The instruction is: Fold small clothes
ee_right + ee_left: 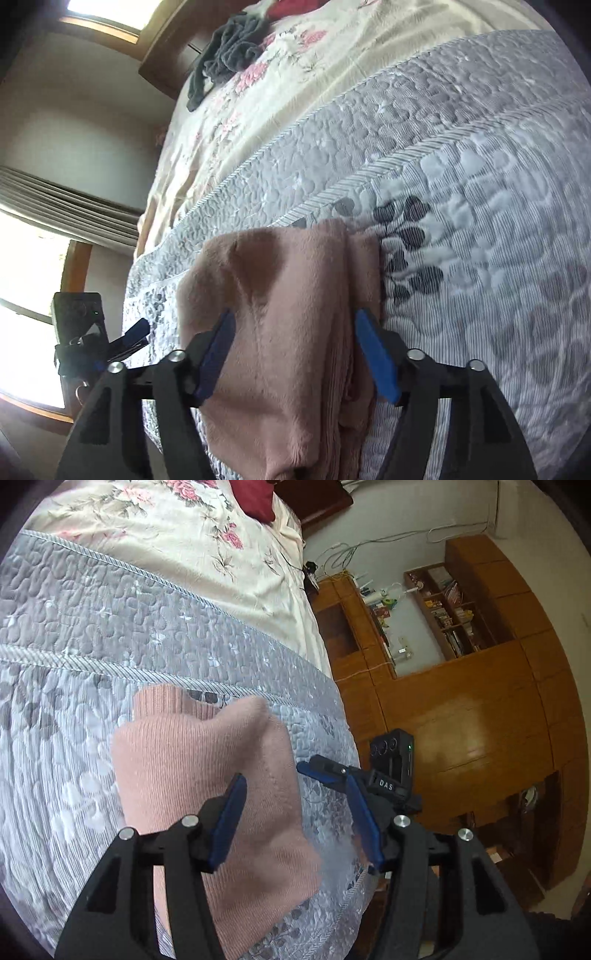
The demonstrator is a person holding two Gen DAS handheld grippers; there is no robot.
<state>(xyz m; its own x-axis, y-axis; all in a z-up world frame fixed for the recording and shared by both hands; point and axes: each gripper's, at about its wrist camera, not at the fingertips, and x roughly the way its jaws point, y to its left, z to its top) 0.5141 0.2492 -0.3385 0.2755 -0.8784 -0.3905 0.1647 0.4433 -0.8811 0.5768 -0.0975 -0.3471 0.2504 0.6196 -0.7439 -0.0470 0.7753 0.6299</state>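
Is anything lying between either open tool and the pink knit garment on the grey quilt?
Nothing visible. The pink garment lies directly beyond the open left tool and right tool; only the grey quilt surrounds it.

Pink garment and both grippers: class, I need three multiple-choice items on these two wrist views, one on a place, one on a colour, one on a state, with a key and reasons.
1. Where does the pink garment lie?
A. on the grey quilt
B. on the wooden floor
C. on the bookshelf

2. What colour is the crumpled cloth at the far end of the bed?
A. yellow
B. dark grey
C. white

3. How is the right gripper set?
A. shut on the garment
B. shut on nothing
C. open, a finger on each side of the garment

Key:
1 A, the grey quilt shows all round the garment.
2 B, it lies dark grey on the floral sheet.
3 C, its blue fingers stand wide apart.
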